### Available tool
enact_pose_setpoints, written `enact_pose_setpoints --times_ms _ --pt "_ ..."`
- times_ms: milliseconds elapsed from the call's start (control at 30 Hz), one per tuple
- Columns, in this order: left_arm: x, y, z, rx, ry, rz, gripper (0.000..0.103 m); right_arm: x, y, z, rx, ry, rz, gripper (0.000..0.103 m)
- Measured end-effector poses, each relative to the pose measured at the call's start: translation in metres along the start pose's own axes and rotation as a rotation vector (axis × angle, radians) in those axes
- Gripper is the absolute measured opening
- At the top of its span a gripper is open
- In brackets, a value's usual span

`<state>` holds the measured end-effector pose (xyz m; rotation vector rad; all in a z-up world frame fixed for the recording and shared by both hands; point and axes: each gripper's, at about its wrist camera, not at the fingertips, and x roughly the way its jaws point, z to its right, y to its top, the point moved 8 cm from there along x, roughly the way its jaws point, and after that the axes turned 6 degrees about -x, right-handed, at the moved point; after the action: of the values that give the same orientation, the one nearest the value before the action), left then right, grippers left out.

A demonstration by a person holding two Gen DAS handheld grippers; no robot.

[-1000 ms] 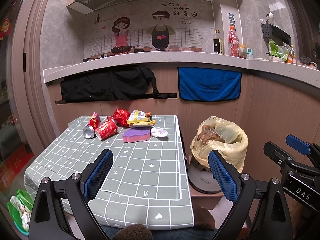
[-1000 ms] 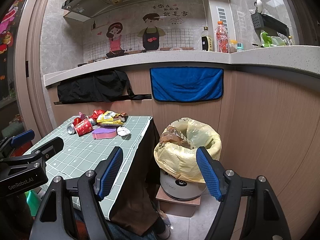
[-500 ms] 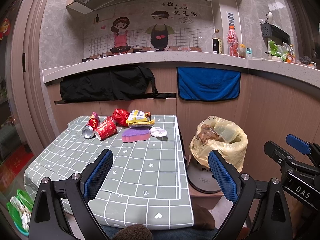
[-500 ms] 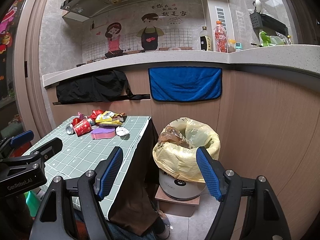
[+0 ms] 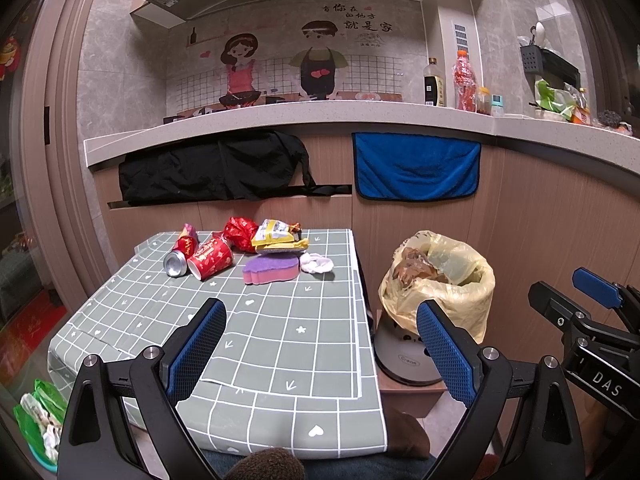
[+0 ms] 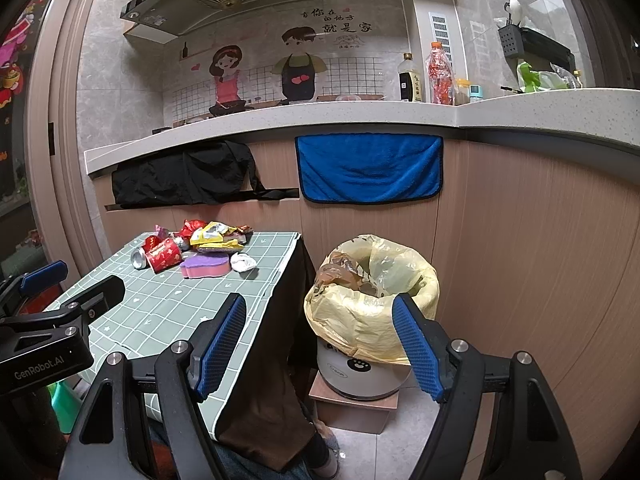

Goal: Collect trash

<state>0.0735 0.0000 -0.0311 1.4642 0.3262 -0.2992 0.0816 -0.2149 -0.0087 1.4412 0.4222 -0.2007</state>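
Observation:
Trash lies in a heap at the far end of the small table [image 5: 280, 344]: a silver can [image 5: 175, 263], a red paper cup [image 5: 211, 257] on its side, a red wrapper [image 5: 239, 232], a yellow snack bag [image 5: 276, 236], a purple and pink sponge [image 5: 272, 271] and a crumpled white tissue [image 5: 317, 263]. To the table's right a bin lined with a yellow bag [image 5: 440, 284] stands on a low box. My left gripper [image 5: 320, 336] hangs open over the table's near half, well short of the heap. My right gripper [image 6: 320, 332] is open and empty in front of the bin [image 6: 372, 304].
A counter [image 5: 360, 114] with bottles runs along the back wall, a black bag [image 5: 212, 168] and a blue towel [image 5: 416, 166] hanging below it. A green bag [image 5: 38, 420] sits on the floor at the table's left. A person's knees show under the table's near edge.

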Motion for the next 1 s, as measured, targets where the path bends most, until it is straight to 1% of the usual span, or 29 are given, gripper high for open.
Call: enact_pose_setpoints --times_ms 1000 --pt "0.0006 -0.0003 -0.0001 0.000 0.002 -0.005 0.095 0.0034 -0.0041 0.0043 0.005 0.004 -0.006 0.073"
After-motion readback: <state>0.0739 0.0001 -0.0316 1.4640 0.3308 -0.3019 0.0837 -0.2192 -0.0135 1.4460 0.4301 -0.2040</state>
